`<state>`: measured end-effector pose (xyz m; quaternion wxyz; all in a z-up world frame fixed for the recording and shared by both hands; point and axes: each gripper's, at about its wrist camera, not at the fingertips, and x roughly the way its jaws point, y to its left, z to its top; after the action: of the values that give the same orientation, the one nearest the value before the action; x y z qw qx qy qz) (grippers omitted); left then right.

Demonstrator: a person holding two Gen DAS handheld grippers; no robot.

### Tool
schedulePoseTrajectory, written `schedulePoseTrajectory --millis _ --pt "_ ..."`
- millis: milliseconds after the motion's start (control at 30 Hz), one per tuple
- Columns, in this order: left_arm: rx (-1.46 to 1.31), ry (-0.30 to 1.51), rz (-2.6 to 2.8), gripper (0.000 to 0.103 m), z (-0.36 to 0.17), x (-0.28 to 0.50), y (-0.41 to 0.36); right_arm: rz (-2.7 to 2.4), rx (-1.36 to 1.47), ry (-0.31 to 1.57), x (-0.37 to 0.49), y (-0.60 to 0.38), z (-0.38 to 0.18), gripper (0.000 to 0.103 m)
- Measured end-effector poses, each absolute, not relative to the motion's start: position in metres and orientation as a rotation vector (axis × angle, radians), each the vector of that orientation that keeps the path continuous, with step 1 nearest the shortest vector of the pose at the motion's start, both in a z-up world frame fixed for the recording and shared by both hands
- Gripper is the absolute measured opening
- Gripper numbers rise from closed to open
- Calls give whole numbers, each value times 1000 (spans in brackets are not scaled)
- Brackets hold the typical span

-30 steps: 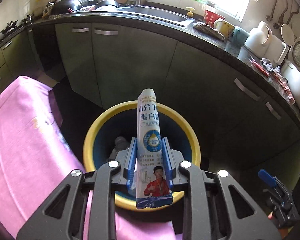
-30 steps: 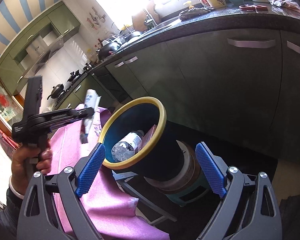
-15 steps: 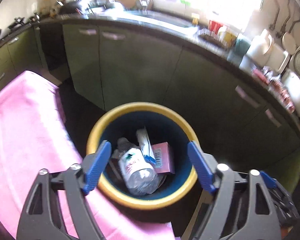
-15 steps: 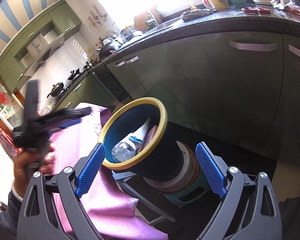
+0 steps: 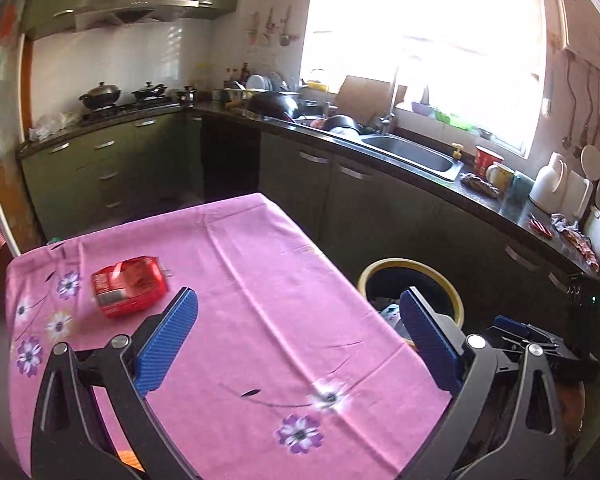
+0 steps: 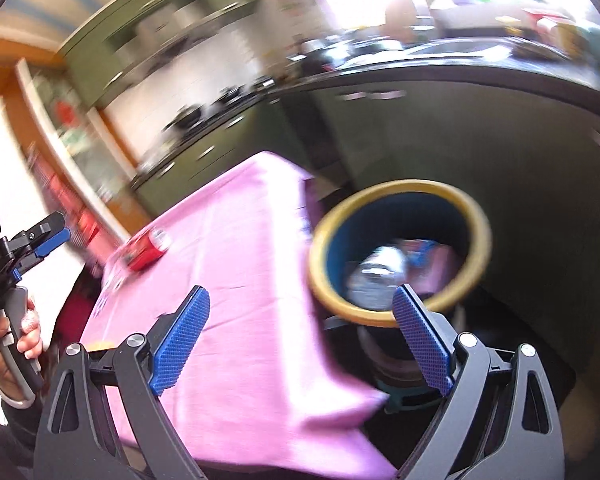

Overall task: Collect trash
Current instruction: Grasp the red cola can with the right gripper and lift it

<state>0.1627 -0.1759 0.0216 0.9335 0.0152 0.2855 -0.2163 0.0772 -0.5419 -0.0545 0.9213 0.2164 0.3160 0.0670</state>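
A red crumpled packet (image 5: 128, 286) lies on the far left part of the pink-clothed table (image 5: 268, 264). My left gripper (image 5: 300, 300) hovers over the cloth, its jaws opening wide with nothing between them. The yellow-rimmed blue bin (image 5: 404, 263) stands off the table's right edge, partly behind the right finger. In the blurred right wrist view my right gripper (image 6: 302, 296) is open and empty, over the table's near corner. There the bin (image 6: 400, 186) holds a clear bottle (image 6: 374, 276) and a pink box. The red packet (image 6: 146, 250) lies far left.
A dark counter (image 5: 480, 200) with sink, mugs, a kettle and green cabinets runs behind the bin. A stove with pots is at the back left. A hand (image 6: 16, 332) holds the left gripper's handle at the left edge of the right wrist view.
The left gripper let the white tube drop into the bin, opened wide, and swung up and left over the table. The right gripper also swung left, toward the table.
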Motion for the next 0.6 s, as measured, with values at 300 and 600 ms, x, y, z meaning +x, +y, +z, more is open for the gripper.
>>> schedulePoseTrajectory --millis 300,600 --pt "-86 590 -258 96 11 130 -33 618 39 693 173 -402 -23 92" --pt "-141 635 -163 96 -17 122 35 875 -374 755 308 -264 -39 98"
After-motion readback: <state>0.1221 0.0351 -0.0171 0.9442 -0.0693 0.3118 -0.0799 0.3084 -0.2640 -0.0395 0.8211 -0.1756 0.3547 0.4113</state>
